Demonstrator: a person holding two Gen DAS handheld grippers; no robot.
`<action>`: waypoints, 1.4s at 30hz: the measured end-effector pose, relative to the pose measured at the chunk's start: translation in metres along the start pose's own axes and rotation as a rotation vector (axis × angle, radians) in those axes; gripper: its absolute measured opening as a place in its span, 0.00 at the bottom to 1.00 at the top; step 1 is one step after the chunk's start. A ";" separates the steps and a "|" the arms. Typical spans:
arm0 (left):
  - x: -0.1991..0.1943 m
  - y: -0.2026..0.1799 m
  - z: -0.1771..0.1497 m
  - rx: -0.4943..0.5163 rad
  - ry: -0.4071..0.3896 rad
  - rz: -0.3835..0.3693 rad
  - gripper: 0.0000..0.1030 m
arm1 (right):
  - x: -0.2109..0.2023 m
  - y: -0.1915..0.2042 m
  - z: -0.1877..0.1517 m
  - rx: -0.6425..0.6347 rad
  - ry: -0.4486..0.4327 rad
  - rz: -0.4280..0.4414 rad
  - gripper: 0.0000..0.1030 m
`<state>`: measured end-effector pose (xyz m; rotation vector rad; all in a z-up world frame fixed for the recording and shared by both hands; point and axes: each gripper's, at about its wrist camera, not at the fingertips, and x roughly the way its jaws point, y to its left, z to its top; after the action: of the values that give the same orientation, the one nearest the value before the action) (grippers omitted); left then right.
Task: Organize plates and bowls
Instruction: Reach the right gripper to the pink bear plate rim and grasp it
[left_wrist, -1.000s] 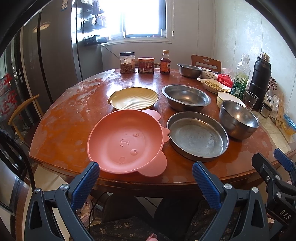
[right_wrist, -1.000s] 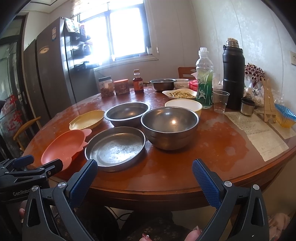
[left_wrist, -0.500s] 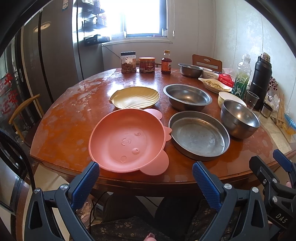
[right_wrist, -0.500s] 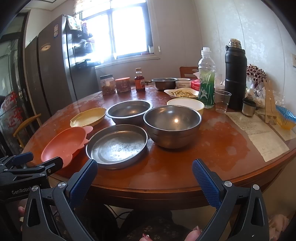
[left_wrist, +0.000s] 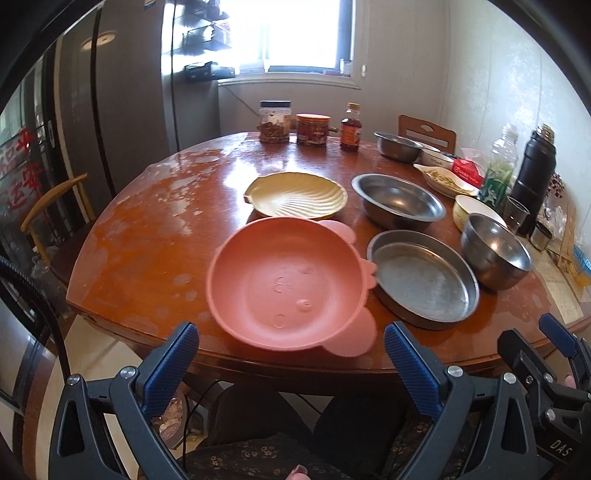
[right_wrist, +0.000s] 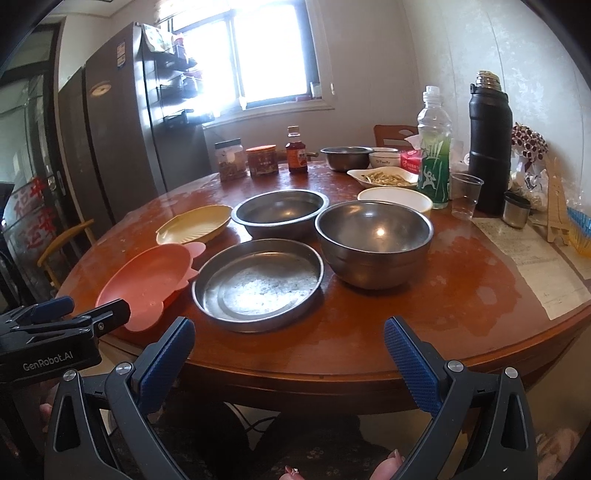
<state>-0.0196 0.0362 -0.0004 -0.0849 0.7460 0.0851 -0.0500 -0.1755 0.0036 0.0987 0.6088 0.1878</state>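
Observation:
A pink animal-shaped plate (left_wrist: 286, 286) (right_wrist: 147, 278) lies at the table's near edge. Behind it is a yellow shell-shaped plate (left_wrist: 295, 195) (right_wrist: 194, 224). Right of the pink plate is a flat steel pan (left_wrist: 423, 277) (right_wrist: 258, 282), a deep steel bowl (left_wrist: 495, 254) (right_wrist: 373, 242) and a wide steel bowl (left_wrist: 398, 201) (right_wrist: 280, 213). My left gripper (left_wrist: 290, 354) is open and empty, just short of the pink plate. My right gripper (right_wrist: 288, 350) is open and empty, short of the table edge before the steel pan.
The round wooden table (right_wrist: 424, 314) also carries a white bowl (right_wrist: 395, 197), a dish of food (right_wrist: 384, 178), a small steel bowl (right_wrist: 345, 157), jars and a sauce bottle (right_wrist: 296, 155), a green bottle (right_wrist: 435, 158), a black flask (right_wrist: 489, 147), a cup (right_wrist: 466, 195) and papers (right_wrist: 532, 254).
Both grippers have moved slightly forward and closer to the table edge. The dishes have not moved.

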 end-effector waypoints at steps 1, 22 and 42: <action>0.001 0.008 0.001 -0.017 0.002 0.011 0.99 | 0.002 0.004 0.001 -0.005 0.002 0.010 0.99; 0.079 0.078 0.049 0.022 0.133 0.037 0.93 | 0.075 0.089 0.022 0.029 0.226 0.236 0.99; 0.101 0.077 0.053 0.008 0.185 -0.173 0.32 | 0.107 0.120 0.018 -0.063 0.287 0.211 0.45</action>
<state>0.0816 0.1232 -0.0344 -0.1512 0.9208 -0.0918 0.0290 -0.0375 -0.0233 0.0751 0.8783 0.4300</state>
